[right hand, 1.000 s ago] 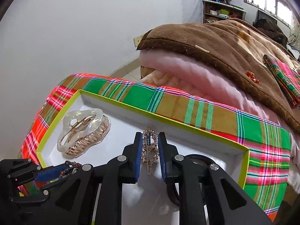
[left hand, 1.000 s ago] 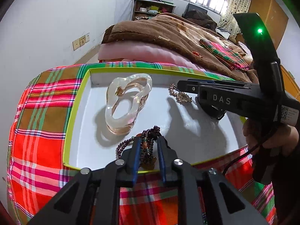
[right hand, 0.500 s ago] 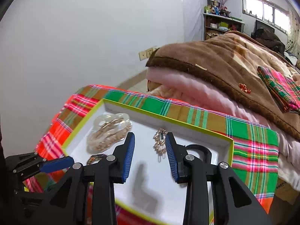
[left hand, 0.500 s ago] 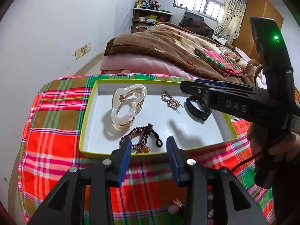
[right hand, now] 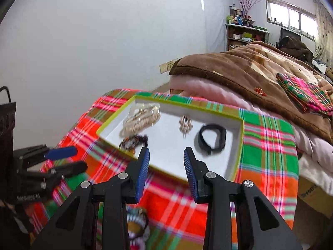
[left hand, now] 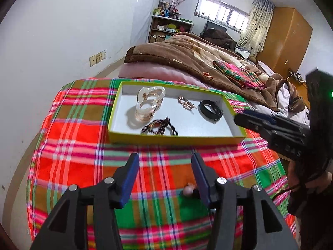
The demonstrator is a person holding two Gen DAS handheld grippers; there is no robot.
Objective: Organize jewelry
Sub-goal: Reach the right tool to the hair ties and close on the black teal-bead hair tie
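Both grippers hang empty, left gripper [left hand: 164,173] with fingers just opened wide, right gripper [right hand: 166,166] moderately parted; centre-frame, the limp dark beaded bracelet [left hand: 158,126] looks light — pinch its bunched strands.

- Plaid cloth [left hand: 83,166] under both claws: red-orange ground, green, brown and pink bands, thin white lines.
- Tray [left hand: 177,139] ahead of left gripper [left hand: 165,177]: lime-green rim, white floor.
- Hair claw [left hand: 149,104], far left in tray: translucent, peach-gold tint.
- Bead bracelet [left hand: 158,127], nearest left claw: dark maroon-brown beads, black cord.
- Brooch [right hand: 185,124], straight ahead of right gripper [right hand: 166,173]: pale gold, glittering.
- Band [right hand: 212,139], right of brooch: plain black.
- Both grippers: black bodies, blue finger pads [right hand: 143,173].
- Blanket [left hand: 187,52] beyond tray: brown with tan patches; pink quilt [left hand: 158,73] beneath.
- Folded cloth [right hand: 306,95] on blanket: pink-green plaid.
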